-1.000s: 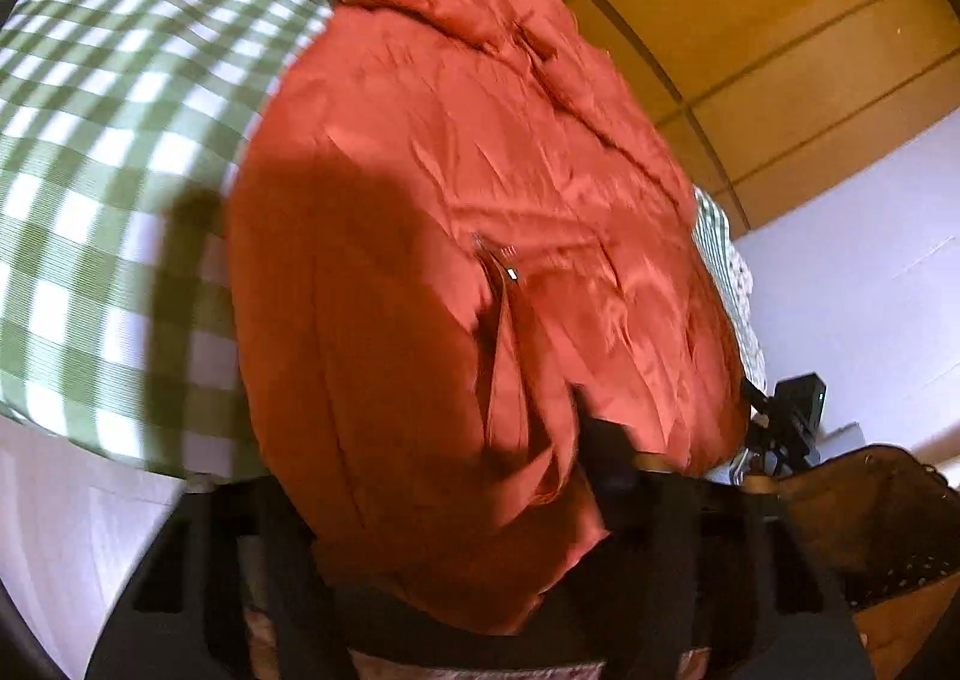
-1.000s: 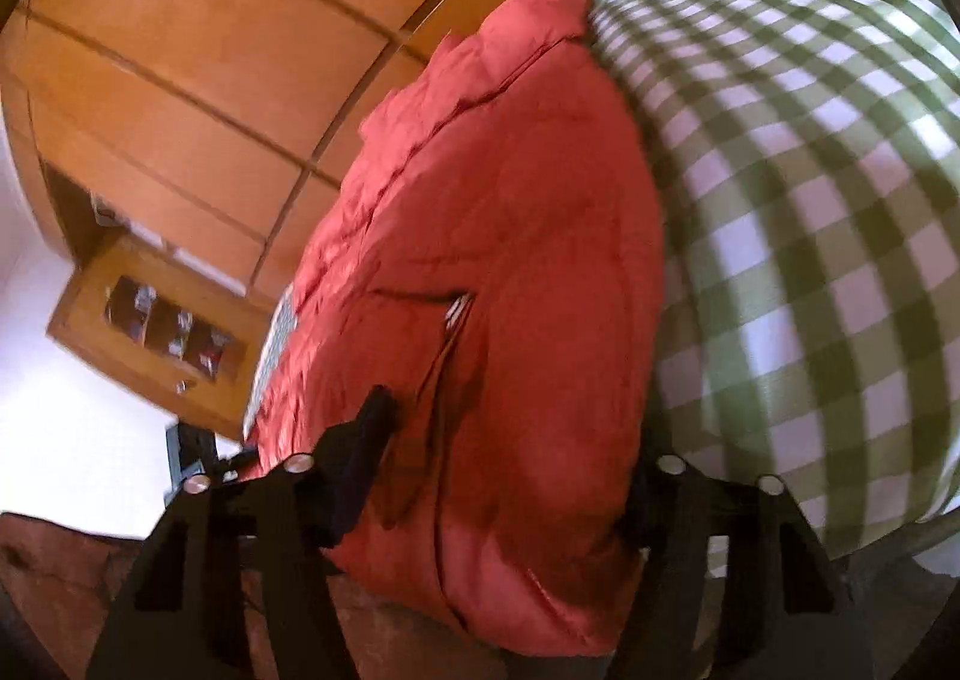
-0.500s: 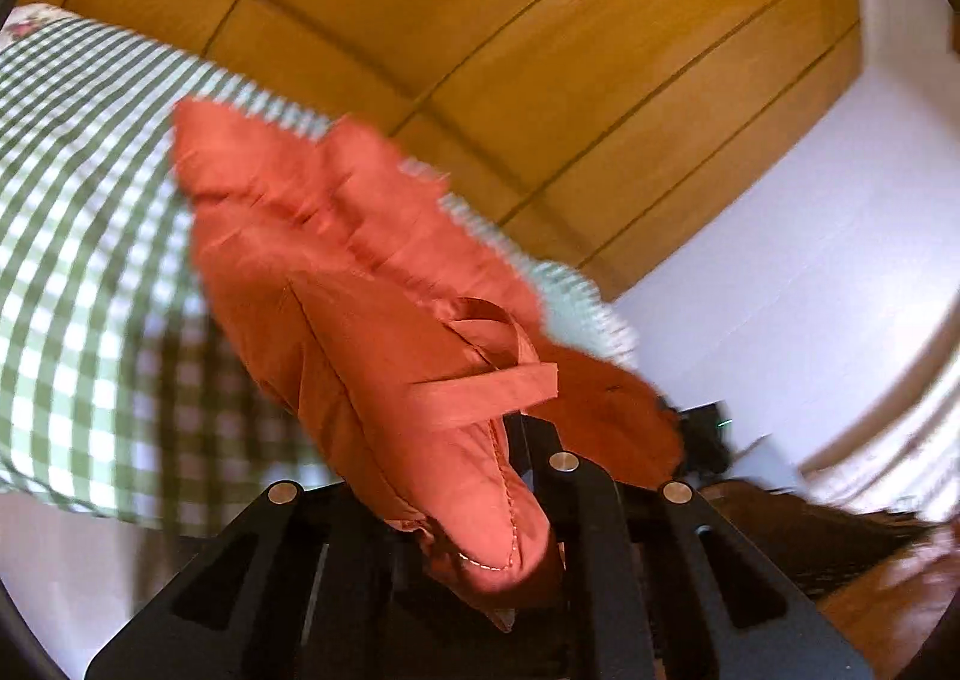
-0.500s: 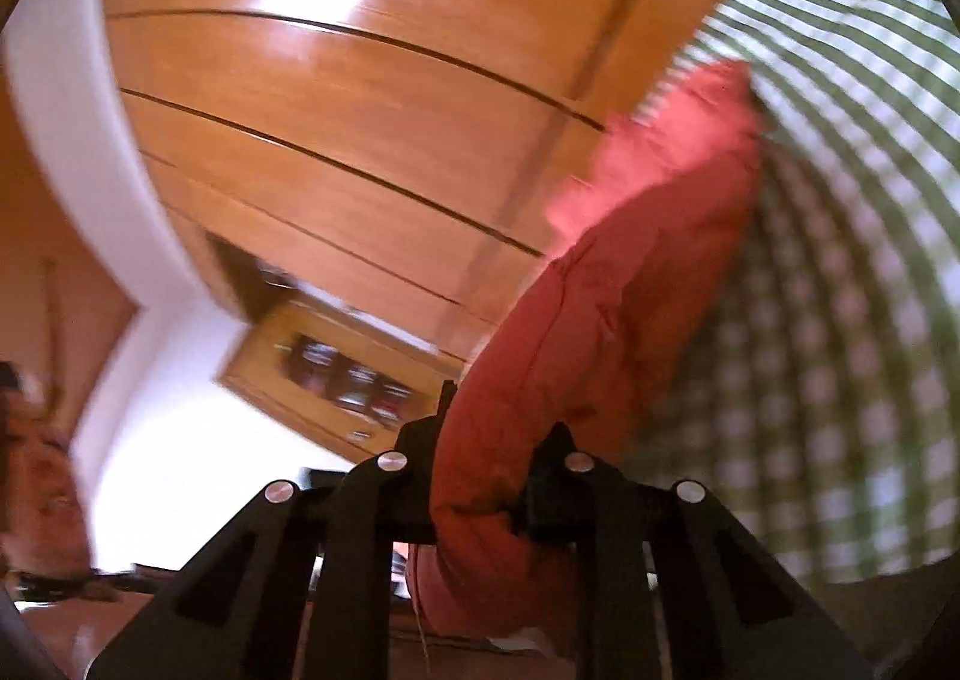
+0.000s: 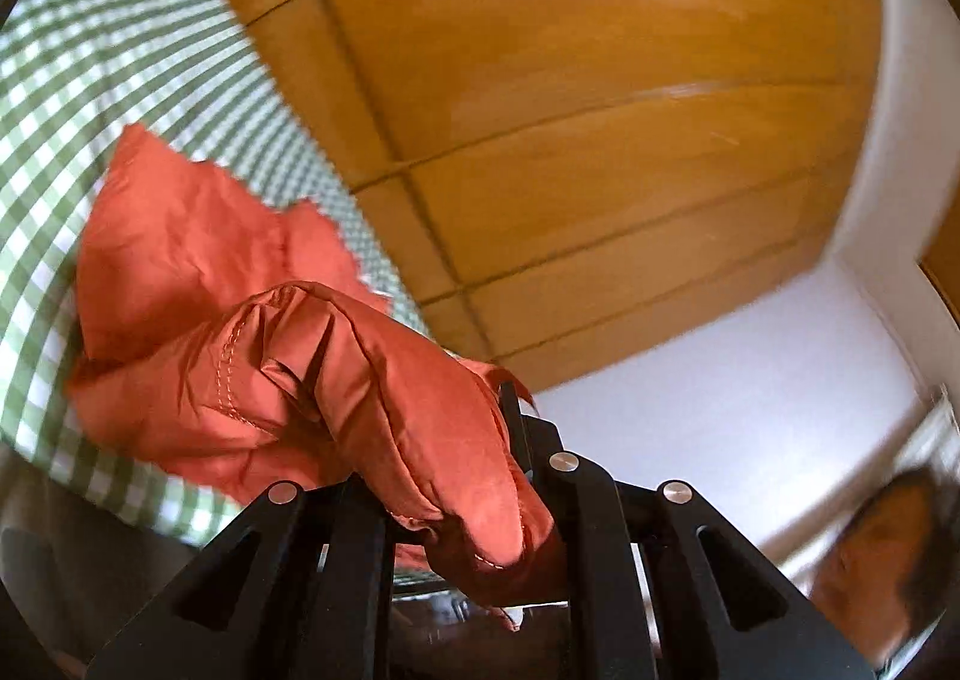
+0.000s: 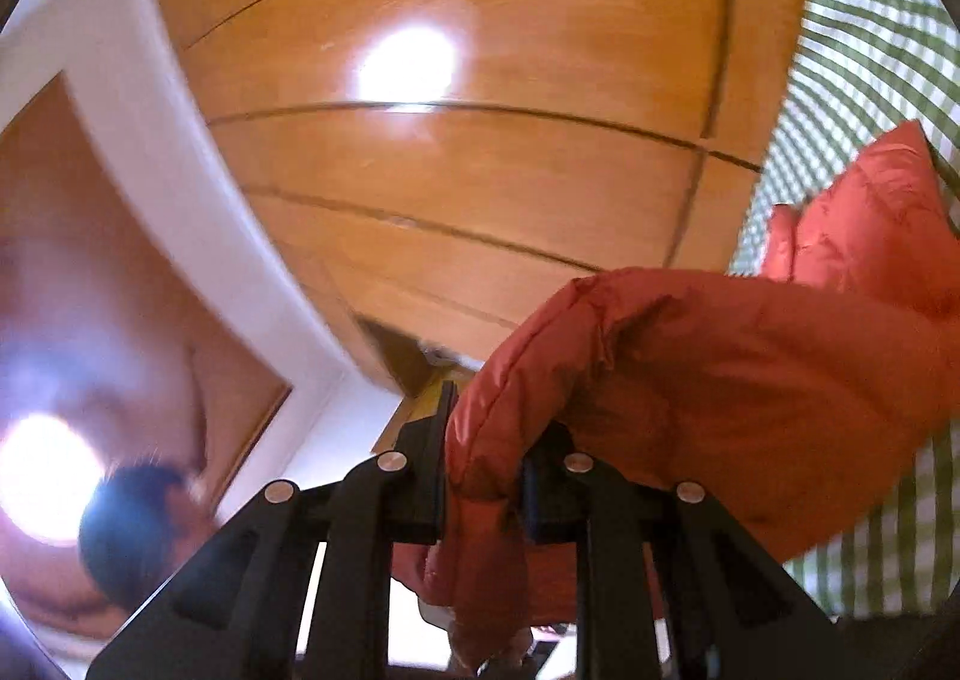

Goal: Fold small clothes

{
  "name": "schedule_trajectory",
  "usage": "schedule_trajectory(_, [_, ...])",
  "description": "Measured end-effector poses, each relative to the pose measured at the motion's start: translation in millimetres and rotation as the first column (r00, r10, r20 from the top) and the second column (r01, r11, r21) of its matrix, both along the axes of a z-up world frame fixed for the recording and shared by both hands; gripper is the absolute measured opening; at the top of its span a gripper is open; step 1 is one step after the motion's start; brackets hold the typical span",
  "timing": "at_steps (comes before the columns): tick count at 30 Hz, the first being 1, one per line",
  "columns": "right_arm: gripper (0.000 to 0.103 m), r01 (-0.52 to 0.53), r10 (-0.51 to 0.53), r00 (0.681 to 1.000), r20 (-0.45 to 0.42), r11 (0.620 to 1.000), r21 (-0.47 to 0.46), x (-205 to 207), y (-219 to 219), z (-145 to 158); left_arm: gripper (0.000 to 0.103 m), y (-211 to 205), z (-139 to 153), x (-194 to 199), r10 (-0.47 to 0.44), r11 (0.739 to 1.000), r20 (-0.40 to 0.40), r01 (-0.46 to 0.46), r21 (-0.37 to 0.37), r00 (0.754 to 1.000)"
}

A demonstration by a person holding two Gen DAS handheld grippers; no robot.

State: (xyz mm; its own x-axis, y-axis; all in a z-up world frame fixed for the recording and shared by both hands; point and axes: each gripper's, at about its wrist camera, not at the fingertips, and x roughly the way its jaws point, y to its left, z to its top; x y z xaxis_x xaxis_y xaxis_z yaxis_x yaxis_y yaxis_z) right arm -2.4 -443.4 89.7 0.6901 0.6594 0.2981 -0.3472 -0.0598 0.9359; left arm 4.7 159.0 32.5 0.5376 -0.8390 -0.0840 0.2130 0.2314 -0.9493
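My right gripper [image 6: 483,476] has its two black fingers clamped on a thick fold of the puffy orange-red quilted jacket [image 6: 720,380], with a bunched end of fabric hanging down below the jaws. From the grip, the jacket rises and stretches off to my right, where its far end lies on the green-and-white checked bedcover [image 6: 870,50]. Behind it I see glossy wooden wardrobe panels [image 6: 480,170] with a bright light reflection, and a white wall strip [image 6: 150,110] at left.

Blurred person's head [image 6: 138,536]; left fingers [image 5: 510,422] cloth-covered.
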Motion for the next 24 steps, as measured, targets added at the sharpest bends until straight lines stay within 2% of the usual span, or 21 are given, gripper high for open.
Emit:
schedule_trajectory(2, [0.017,0.035,-0.033,0.998,-0.056,0.999,0.032,30.2,-5.4,-13.3,0.013,-3.0,-10.3,30.3,0.006,1.000,-0.041,-0.007,-0.025,0.999])
schedule_trajectory(4, [0.017,0.071,-0.066,0.993,-0.099,0.996,0.048,58.9,-10.5,-26.4,0.013,-4.1,-16.7,54.3,0.029,1.000,-0.058,-0.029,-0.002,0.998])
schedule_trajectory(6, [0.017,0.112,-0.109,0.983,-0.145,0.994,0.010,77.7,-16.3,-36.6,0.013,-7.9,-24.9,80.4,0.052,0.998,-0.079,-0.050,0.034,0.995])
schedule_trajectory(9, [0.017,0.167,-0.180,0.951,-0.251,0.983,-0.074,109.9,-20.8,-61.8,0.016,-16.0,-48.8,118.7,0.102,0.989,-0.139,-0.085,0.124,0.985])
schedule_trajectory(10, [0.017,0.181,-0.202,0.939,-0.279,0.978,-0.100,122.1,-21.8,-74.8,0.019,-19.3,-59.0,130.2,0.111,0.987,-0.161,-0.091,0.130,0.981])
schedule_trajectory(12, [0.022,0.197,-0.241,0.917,-0.317,0.967,-0.162,132.4,-24.3,-86.1,0.037,-24.9,-73.8,146.0,0.124,0.985,-0.192,-0.098,0.141,0.974])
schedule_trajectory(13, [0.024,0.205,-0.259,0.916,-0.308,0.959,-0.196,136.2,-23.8,-89.2,0.040,-26.6,-79.3,151.3,0.131,0.985,-0.208,-0.103,0.141,0.969])
schedule_trajectory(14, [0.032,0.212,-0.268,0.921,-0.284,0.954,-0.213,138.9,-22.3,-88.1,0.048,-27.7,-82.4,153.6,0.141,0.986,-0.214,-0.116,0.123,0.967])
schedule_trajectory(15, [0.044,0.216,-0.271,0.927,-0.260,0.951,-0.220,138.7,-22.2,-86.1,0.058,-27.0,-83.6,154.7,0.147,0.987,-0.207,-0.129,0.096,0.967])
schedule_trajectory(16, [0.051,0.215,-0.263,0.937,-0.229,0.953,-0.212,137.3,-22.8,-84.7,0.063,-25.7,-83.3,155.0,0.146,0.988,-0.197,-0.133,0.075,0.970])
schedule_trajectory(17, [0.067,0.215,-0.257,0.943,-0.210,0.955,-0.205,135.4,-23.7,-82.1,0.072,-23.6,-81.3,152.6,0.147,0.989,-0.187,-0.139,0.053,0.971])
schedule_trajectory(18, [0.077,0.222,-0.261,0.946,-0.191,0.953,-0.204,132.8,-25.0,-77.5,0.077,-19.5,-78.4,149.3,0.156,0.988,-0.177,-0.153,0.029,0.972])
schedule_trajectory(20, [0.083,0.251,-0.294,0.941,-0.169,0.938,-0.238,117.7,-29.2,-63.0,0.079,-8.8,-71.6,143.4,0.190,0.982,-0.196,-0.190,0.018,0.962])
schedule_trajectory(22, [0.087,0.290,-0.352,0.927,-0.128,0.891,-0.349,99.2,-28.4,-36.7,0.079,0.6,-61.4,135.6,0.245,0.969,-0.194,-0.245,0.021,0.950])
schedule_trajectory(23, [0.087,0.295,-0.368,0.924,-0.106,0.861,-0.414,90.9,-24.9,-24.4,0.079,3.3,-50.7,128.4,0.280,0.960,-0.166,-0.275,0.053,0.945])
schedule_trajectory(24, [0.087,0.293,-0.379,0.922,-0.078,0.815,-0.499,90.1,-18.5,-11.3,0.080,1.4,-36.6,122.2,0.317,0.945,-0.119,-0.303,0.123,0.941])
